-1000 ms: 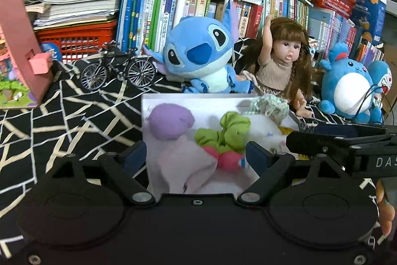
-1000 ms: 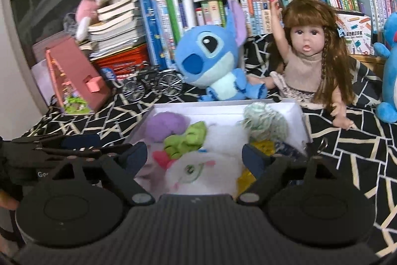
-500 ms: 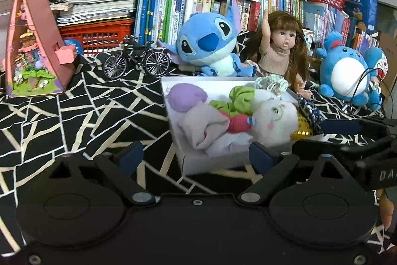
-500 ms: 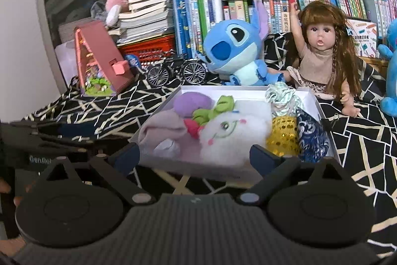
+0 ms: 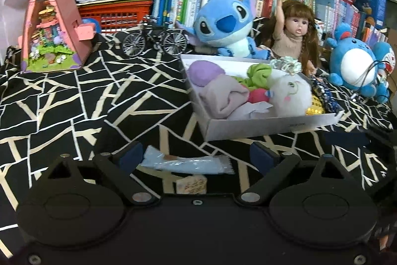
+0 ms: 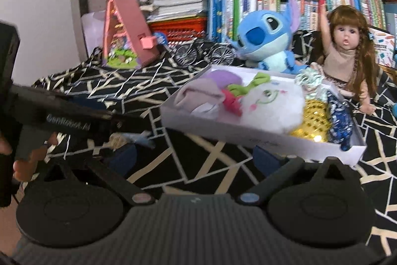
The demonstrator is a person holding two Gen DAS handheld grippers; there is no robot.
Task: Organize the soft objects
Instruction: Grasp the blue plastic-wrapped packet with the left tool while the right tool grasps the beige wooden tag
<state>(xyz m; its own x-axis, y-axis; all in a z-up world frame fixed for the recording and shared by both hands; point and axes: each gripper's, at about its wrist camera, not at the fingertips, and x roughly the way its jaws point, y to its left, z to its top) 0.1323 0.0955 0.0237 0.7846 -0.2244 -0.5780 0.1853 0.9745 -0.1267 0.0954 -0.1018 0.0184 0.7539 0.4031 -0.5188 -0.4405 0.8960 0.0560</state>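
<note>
Both hand-held grippers empty: left hand-held gripper (image 5: 196, 157) gapes wide over a pale blue packet (image 5: 186, 164) on the tabletop (image 5: 62, 103); right hand-held gripper (image 6: 196, 157) equally wide. White box (image 5: 268, 127) of soft toys sits beyond. I'd drop low, straddle the packet, squeeze gently.

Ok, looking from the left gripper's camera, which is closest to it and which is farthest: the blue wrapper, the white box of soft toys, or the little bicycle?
1. The blue wrapper: nearest, lying on the cloth just ahead of the left gripper, between its fingers.
2. The white box: farther out, right of centre.
3. The little bicycle: farthest, at the back by the books, left of centre.
</note>
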